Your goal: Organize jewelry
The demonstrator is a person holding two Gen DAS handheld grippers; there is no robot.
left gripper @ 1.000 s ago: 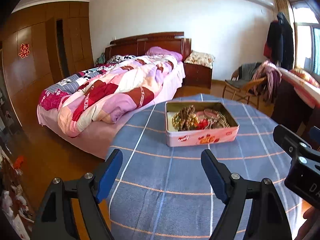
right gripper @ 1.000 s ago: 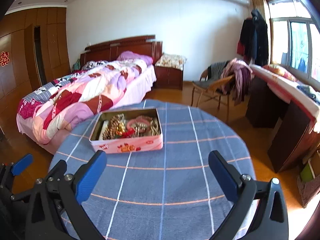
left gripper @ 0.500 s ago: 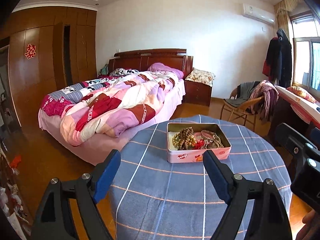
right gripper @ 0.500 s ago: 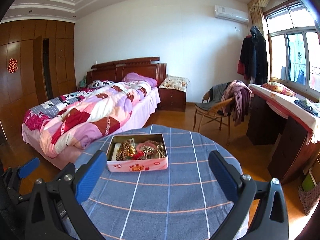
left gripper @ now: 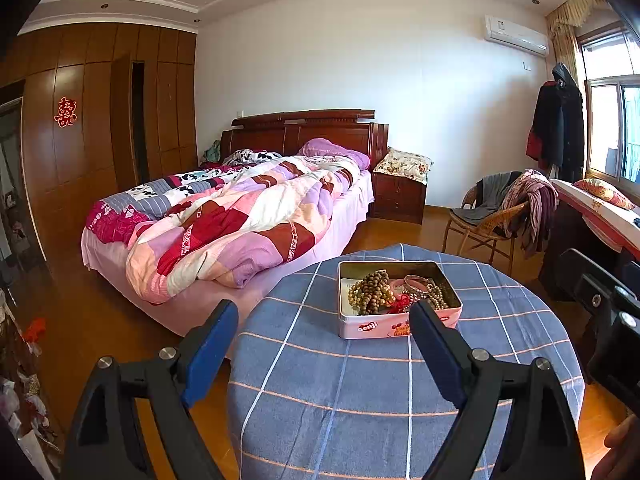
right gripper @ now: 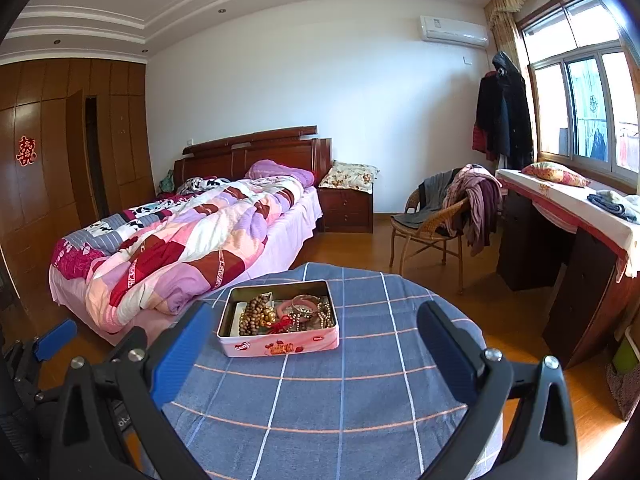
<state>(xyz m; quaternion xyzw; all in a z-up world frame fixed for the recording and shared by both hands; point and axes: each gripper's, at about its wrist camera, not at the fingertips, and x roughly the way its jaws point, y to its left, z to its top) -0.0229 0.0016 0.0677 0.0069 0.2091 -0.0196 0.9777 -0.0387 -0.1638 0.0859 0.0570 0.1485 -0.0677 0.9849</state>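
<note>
An open pink tin (left gripper: 380, 326) (right gripper: 280, 345) stands on a round table with a blue checked cloth (left gripper: 360, 392) (right gripper: 360, 392). It holds brown bead strings (left gripper: 372, 292) (right gripper: 256, 314), a pink bangle (right gripper: 298, 304), pearl strands and a red tassel. My left gripper (left gripper: 324, 342) is open and empty, held back from the tin above the table's near left part. My right gripper (right gripper: 314, 344) is open and empty, also short of the tin. The right gripper's body shows at the right edge of the left wrist view (left gripper: 604, 312).
A bed with a patchwork quilt (left gripper: 240, 216) stands close to the table's left and far side. A wicker chair with clothes (right gripper: 440, 208) and a dark desk (right gripper: 568, 240) stand to the right. Wardrobes line the left wall.
Both grippers have pulled back and risen from the table. The tin looks smaller and farther away. More of the room and ceiling shows. Both stay open.
</note>
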